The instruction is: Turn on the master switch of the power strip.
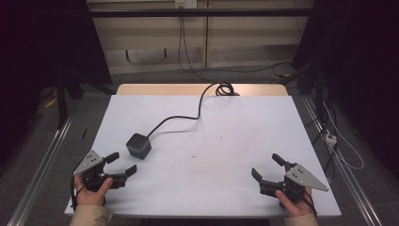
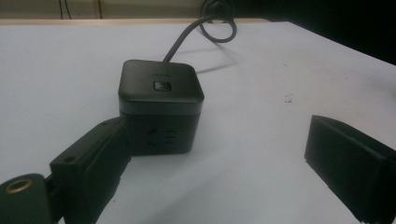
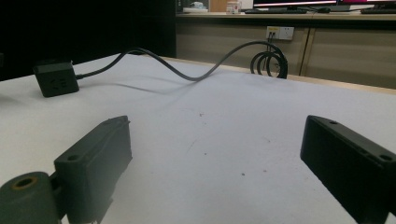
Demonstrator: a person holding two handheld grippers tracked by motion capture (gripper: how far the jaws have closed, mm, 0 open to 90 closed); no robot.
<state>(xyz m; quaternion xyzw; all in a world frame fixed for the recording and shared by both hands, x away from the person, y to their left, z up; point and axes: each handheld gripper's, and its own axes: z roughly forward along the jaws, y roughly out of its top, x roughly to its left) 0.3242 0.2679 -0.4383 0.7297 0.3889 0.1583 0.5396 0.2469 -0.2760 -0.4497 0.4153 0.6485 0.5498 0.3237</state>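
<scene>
A black cube power strip (image 1: 139, 145) with a button on top sits on the white table sheet (image 1: 226, 136), left of centre. Its black cable (image 1: 188, 115) snakes back to a coil (image 1: 224, 89) at the far edge. My left gripper (image 1: 122, 163) is open at the near left, just in front of the cube (image 2: 161, 105); its left jaw lies close beside the cube's socket face. My right gripper (image 1: 267, 166) is open at the near right, with nothing between its jaws. The cube (image 3: 55, 78) is far off to that gripper's left.
The sheet covers a wooden table (image 1: 197, 89); its far edge shows bare wood. Metal rails (image 1: 42, 160) run along the floor on both sides. Loose cables (image 1: 339, 146) lie on the floor at the right. A wall socket (image 3: 278, 32) sits behind the table.
</scene>
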